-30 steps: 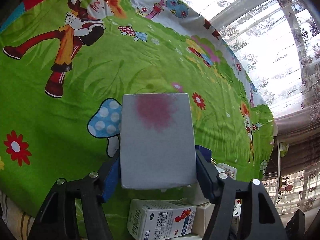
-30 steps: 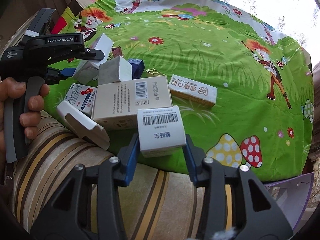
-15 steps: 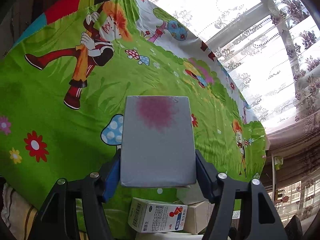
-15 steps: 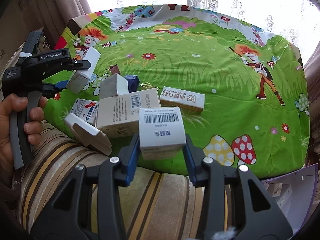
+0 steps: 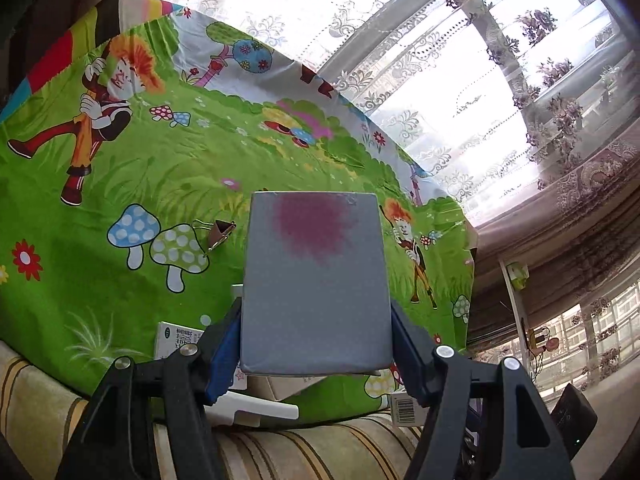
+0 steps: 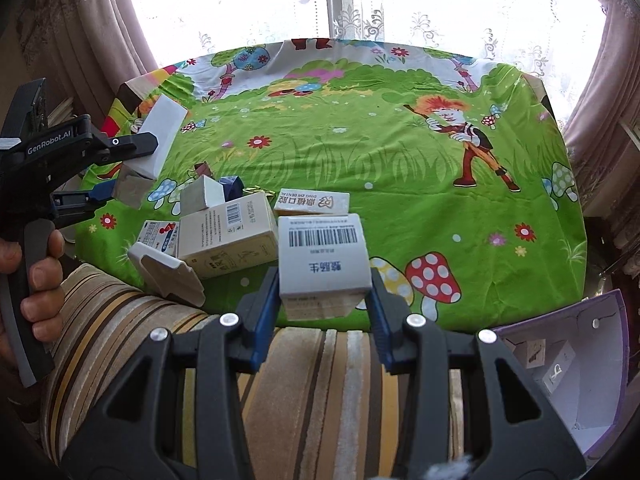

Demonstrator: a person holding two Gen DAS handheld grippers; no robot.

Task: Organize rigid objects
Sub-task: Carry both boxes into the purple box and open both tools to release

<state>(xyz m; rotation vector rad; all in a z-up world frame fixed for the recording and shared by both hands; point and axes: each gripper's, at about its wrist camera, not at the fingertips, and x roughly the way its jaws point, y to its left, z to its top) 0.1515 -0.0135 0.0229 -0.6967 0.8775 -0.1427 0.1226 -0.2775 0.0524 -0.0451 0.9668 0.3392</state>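
Two boxes are lifted, the rest of the sorting looks undone. On the green cloth [image 6: 400, 168] a heap [image 6: 224, 232] of cartons lies jumbled near its front edge, some leaning on each other. At the lower right an open purple bin [image 6: 600, 364] holds a few small items, possibly the destination. The left gripper [image 5: 316, 344] is clenched on a grey box [image 5: 316, 292], raised above the cloth. The right gripper [image 6: 324, 300] clamps a barcode box [image 6: 324, 256] over the heap's near edge. A binder clip [image 5: 220, 232] lies apart

Bright window [image 6: 360, 8] backlight, blown highlights, fisheye edges
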